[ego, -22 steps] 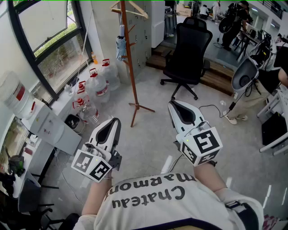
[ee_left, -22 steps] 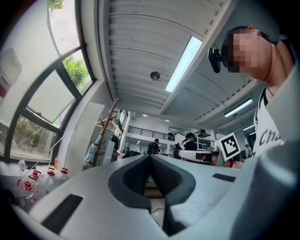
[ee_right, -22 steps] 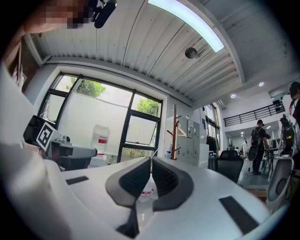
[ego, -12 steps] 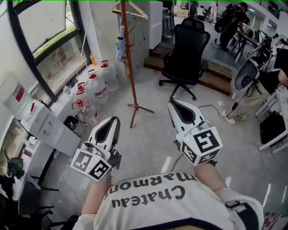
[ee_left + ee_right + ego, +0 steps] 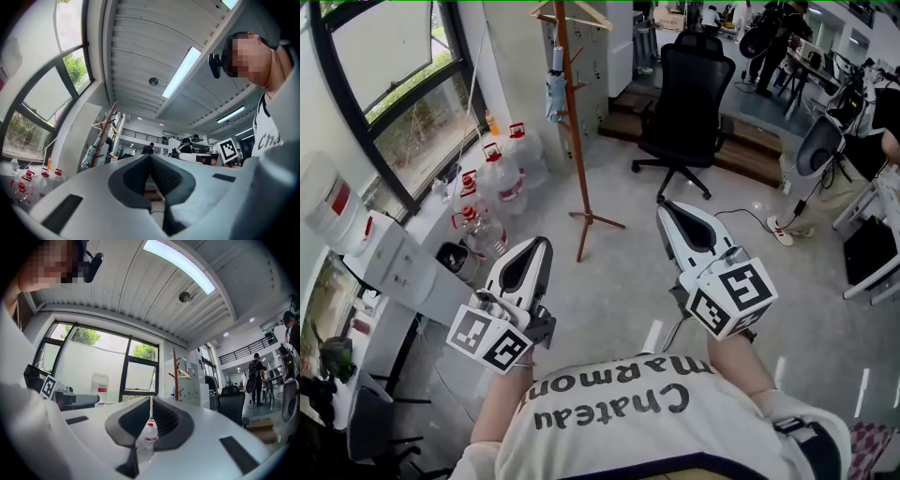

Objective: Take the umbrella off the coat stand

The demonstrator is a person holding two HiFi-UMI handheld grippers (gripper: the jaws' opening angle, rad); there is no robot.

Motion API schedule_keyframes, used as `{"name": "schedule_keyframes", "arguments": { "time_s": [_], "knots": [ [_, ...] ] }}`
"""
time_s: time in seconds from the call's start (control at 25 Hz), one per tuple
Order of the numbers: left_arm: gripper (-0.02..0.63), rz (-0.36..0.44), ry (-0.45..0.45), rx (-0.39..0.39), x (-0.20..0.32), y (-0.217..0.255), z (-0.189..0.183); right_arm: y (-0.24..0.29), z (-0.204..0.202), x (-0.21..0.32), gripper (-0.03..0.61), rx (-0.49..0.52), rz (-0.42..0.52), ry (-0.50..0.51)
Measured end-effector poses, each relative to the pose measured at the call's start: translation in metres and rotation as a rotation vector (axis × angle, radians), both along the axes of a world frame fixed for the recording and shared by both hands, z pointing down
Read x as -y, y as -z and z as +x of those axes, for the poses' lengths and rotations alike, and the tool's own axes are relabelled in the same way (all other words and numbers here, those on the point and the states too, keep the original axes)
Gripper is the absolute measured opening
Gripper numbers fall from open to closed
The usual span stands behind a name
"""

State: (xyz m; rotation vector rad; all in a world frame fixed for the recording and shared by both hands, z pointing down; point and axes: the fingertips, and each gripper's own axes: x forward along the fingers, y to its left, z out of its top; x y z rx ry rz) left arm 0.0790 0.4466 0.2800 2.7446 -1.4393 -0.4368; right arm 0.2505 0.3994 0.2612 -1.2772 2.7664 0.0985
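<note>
Office floor ahead: we find umbrella (image 5: 554,94) hanging on coat stand (image 5: 573,141) at twelve o'clock. Both left tongs (image 5: 541,244) and right tongs (image 5: 664,208) sit together, empty. A sideways pull may topple it.

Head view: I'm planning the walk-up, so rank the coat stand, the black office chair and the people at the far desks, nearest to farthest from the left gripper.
1. Coat stand, just ahead-right of the left gripper.
2. Black office chair, beyond the stand, further right.
3. People at the far desks, top right, at the back.
</note>
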Motion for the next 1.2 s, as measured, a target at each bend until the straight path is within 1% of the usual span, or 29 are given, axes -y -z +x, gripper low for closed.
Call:
{"name": "schedule_keyframes", "arguments": {
  "time_s": [0.16,0.28,0.4,0.6,0.76,0.84,0.96,1.04,1.2],
  "knots": [
    [0.023,0.006,0.030,-0.039,-0.002,-0.003,-0.025,-0.007,-0.010,0.000,0.035,-0.035,0.000,-0.015],
    [0.023,0.008,0.040,-0.034,-0.006,-0.005,-0.033,-0.003,-0.013,0.001,0.035,-0.059,0.025,-0.025],
    [0.023,0.001,0.041,-0.043,-0.006,-0.008,-0.038,-0.009,-0.018,0.012,0.035,-0.072,0.008,-0.026],
    [0.023,-0.019,0.057,-0.047,0.023,-0.015,-0.052,-0.017,-0.040,0.043,0.035,-0.078,-0.024,0.024],
    [0.023,-0.045,0.051,-0.056,0.061,-0.029,-0.041,-0.036,-0.030,0.077,0.035,-0.138,-0.040,0.014],
    [0.023,-0.052,0.052,-0.045,0.086,-0.032,-0.036,-0.043,-0.021,0.105,0.035,-0.130,-0.049,0.006],
    [0.023,-0.061,0.054,-0.029,0.130,-0.035,-0.023,-0.050,-0.007,0.154,0.035,-0.099,-0.066,0.003],
    [0.023,-0.072,0.046,-0.022,0.163,-0.039,-0.009,-0.057,0.004,0.188,0.035,-0.099,-0.082,0.004],
    [0.023,-0.047,0.068,-0.014,0.237,-0.039,0.013,-0.078,0.033,0.265,0.035,-0.113,-0.123,-0.002]
  ]
}}
